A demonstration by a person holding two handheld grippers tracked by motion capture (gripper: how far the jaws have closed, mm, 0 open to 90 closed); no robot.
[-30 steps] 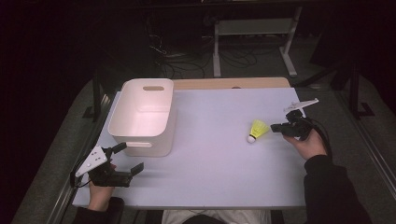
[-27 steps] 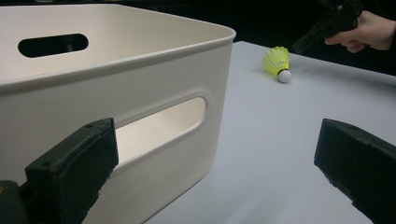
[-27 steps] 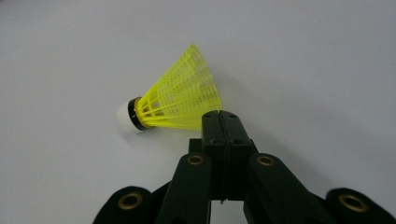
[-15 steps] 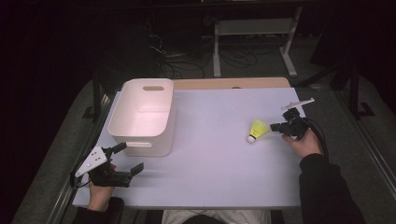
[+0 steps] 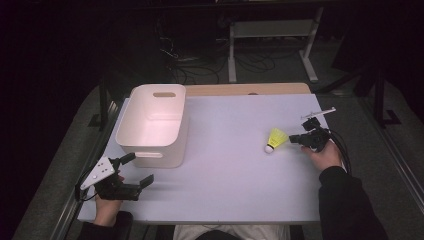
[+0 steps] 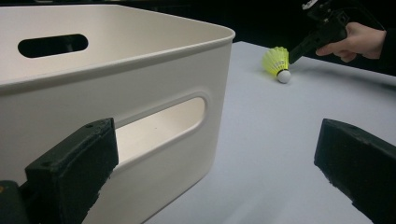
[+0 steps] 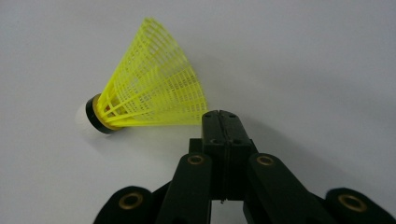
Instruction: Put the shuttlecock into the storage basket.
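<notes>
A yellow mesh shuttlecock (image 5: 275, 139) with a white cork lies on its side on the right part of the pale table (image 5: 225, 185). My right gripper (image 5: 293, 139) is shut, jaws pressed together, and its tip touches the open rim of the shuttlecock's skirt (image 7: 154, 88). In the right gripper view the right gripper (image 7: 219, 116) has nothing visible between its pads. The left gripper view shows the shuttlecock (image 6: 276, 62) far off, with the right gripper (image 6: 299, 46) behind it. My left gripper (image 5: 140, 168) rests open by the near left table edge, its jaws wide apart in the left gripper view (image 6: 217, 177).
A white plastic bin (image 5: 150, 150) with handle slots stands at the table's left, just beyond the left gripper; its near wall (image 6: 140, 79) looms close in the left gripper view. A metal stand (image 5: 270, 30) and cables lie on the dark floor behind the table.
The right gripper has slid a little left, bringing its shut tip up to the shuttlecock's skirt. The shuttlecock and the left gripper have stayed put.
</notes>
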